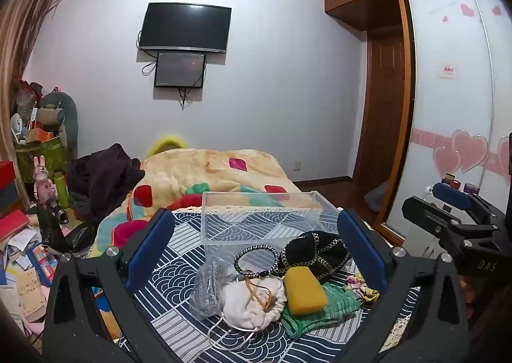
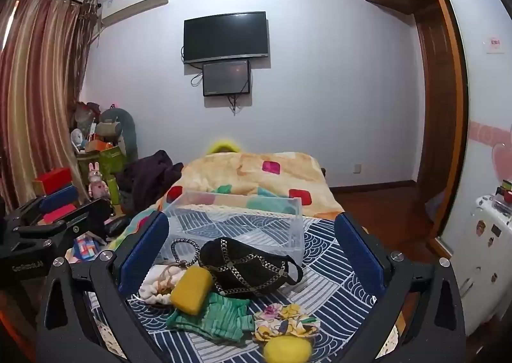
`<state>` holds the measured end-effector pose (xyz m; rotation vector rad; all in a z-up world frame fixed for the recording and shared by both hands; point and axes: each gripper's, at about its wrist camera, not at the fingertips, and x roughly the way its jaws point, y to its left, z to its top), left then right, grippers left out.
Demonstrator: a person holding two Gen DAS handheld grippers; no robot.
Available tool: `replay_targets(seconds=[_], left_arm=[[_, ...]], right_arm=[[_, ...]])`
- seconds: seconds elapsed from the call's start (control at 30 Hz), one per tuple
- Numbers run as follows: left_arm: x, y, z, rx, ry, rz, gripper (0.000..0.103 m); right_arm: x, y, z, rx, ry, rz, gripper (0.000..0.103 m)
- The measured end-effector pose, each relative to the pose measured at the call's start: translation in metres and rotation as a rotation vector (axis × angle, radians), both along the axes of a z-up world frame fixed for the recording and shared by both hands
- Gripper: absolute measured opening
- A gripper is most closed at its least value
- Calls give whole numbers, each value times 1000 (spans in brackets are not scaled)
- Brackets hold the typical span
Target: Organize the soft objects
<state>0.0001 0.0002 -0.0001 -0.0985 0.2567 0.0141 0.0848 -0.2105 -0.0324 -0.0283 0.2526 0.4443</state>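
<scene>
Clear bin (image 1: 262, 219) holds nothing (soft items lie outside); left gripper (image 1: 256, 251), right gripper (image 2: 252, 254) jaws apart.

Between the blue-padded left tool (image 1: 256, 248): a yellow rectangular sponge (image 1: 305, 290), green ribbed knit cloth (image 1: 323, 308), black chain-trimmed fabric pouch (image 1: 315, 252), white drawstring bag (image 1: 252, 302), all on navy-and-white wave-patterned bedsheet (image 1: 179, 270).

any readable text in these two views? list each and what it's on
"DAS": white letters on the black body of the right gripper, seen in the left wrist view.
Pale print on the left gripper body, right wrist view: too blurred to read.
Red sign on the wardrobe door: too small to read.
Boxes and papers at left: print unreadable.
TV: no legible brand.
</scene>
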Motion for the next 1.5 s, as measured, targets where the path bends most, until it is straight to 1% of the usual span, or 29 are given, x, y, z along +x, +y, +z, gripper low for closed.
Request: replay_targets(seconds=[0.13,0.17,0.3,0.4,0.53,1.5], left_arm=[[3,1,-1,-4,11,-7,103],[-2,0,3,0,-4,-3,103],[-3,0,7,9,-6,-1,103],[1,-2,10,10,-8,-5,103],[-5,-4,7,14,-22,-6,103],[-5,-4,11,11,-25,-12,103]], right_arm=[[4,0,-3,3,5,-5,103],[3,1,-3,4,5,-7,103],[-5,-1,5,13,-8,-6,103],[-5,-1,2,16,-16,-1,103],[-5,-1,1,19,-18,-1,103],[-8,0,9,21,-31,8,103]])
